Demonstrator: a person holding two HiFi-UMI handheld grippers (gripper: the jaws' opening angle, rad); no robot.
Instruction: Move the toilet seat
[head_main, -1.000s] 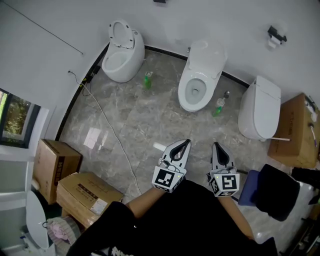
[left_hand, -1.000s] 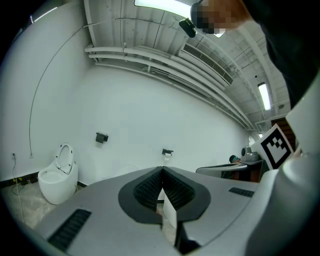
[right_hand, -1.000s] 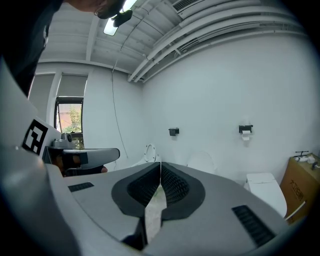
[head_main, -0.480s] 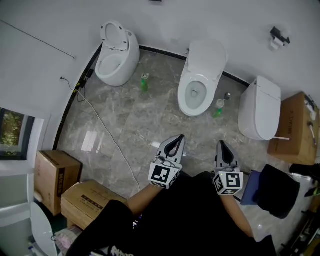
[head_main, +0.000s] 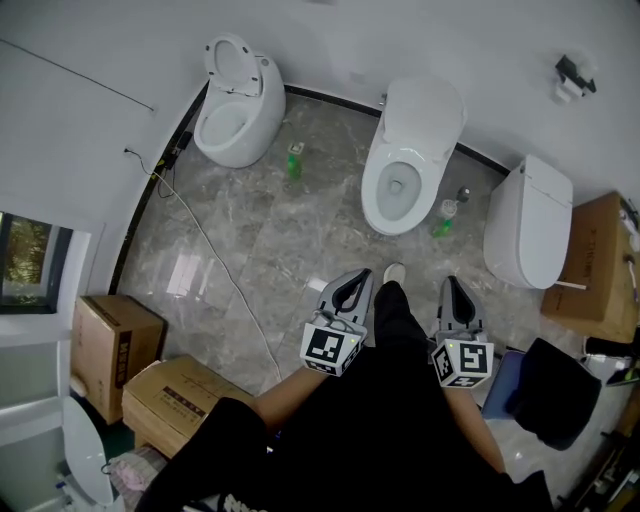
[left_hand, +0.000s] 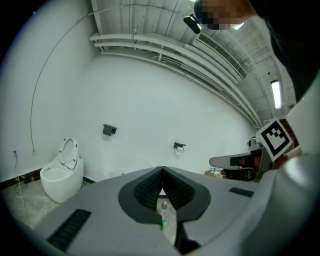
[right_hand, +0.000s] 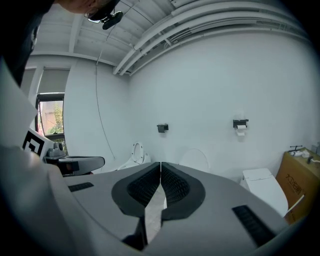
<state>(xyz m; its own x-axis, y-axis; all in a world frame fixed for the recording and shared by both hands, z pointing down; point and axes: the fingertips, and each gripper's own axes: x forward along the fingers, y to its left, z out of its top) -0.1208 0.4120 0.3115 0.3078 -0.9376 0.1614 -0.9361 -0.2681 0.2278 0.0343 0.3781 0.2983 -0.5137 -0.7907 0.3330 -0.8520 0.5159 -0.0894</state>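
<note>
Toilet seat (head_main: 385, 205), likely the one on the middle toilet (head_main: 372, 165), is lying at the far wall under its upright lid (head_main: 425, 112), with a left toilet (head_main: 235, 125) and a closed right toilet (head_main: 527, 220) flanking it. Both grippers are hanging near the person, well apart from it. The left gripper (head_main: 362, 275) and right gripper (head_main: 452, 283) are each showing jaws pressed together on nothing. Arriving closed is risking a bump rather than a grip, and a foot could be toppling the green bottle (head_main: 446, 218) just beside the bowl.

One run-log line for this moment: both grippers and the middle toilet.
left gripper: jaws shut, empty | right gripper: jaws shut, empty | white middle toilet: lid up, untouched
</note>
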